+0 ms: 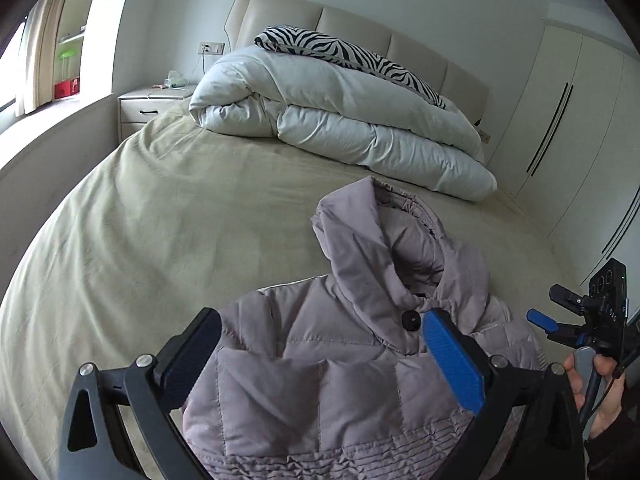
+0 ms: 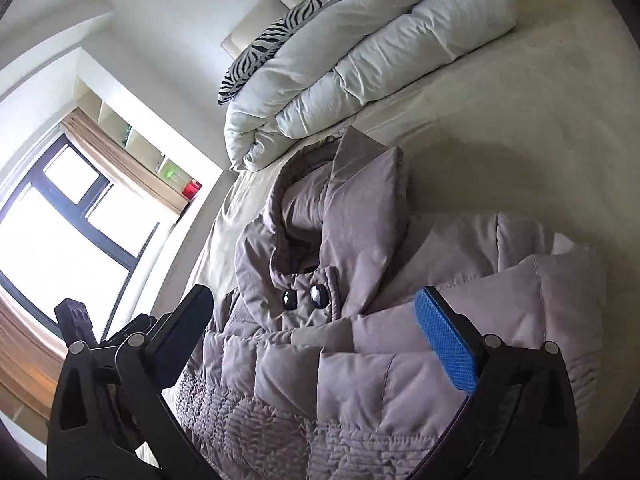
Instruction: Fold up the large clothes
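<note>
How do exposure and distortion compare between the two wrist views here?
Left wrist view: even, soft light; the jacket and duvet are sharp, the bed bulges from fisheye curvature. Right wrist view: the window is blown out white, and the frame is strongly tilted.

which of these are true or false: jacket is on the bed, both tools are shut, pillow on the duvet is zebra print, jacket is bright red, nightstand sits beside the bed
1. The jacket lies on the bed. True.
2. Both tools are shut. False: the left tool and the right tool are both open, fingers spread above the jacket.
3. The pillow on the folded duvet is zebra print. True.
4. The jacket is bright red. False: it is a pale mauve-grey quilted jacket with a hood.
5. A nightstand sits beside the bed. True.
</note>
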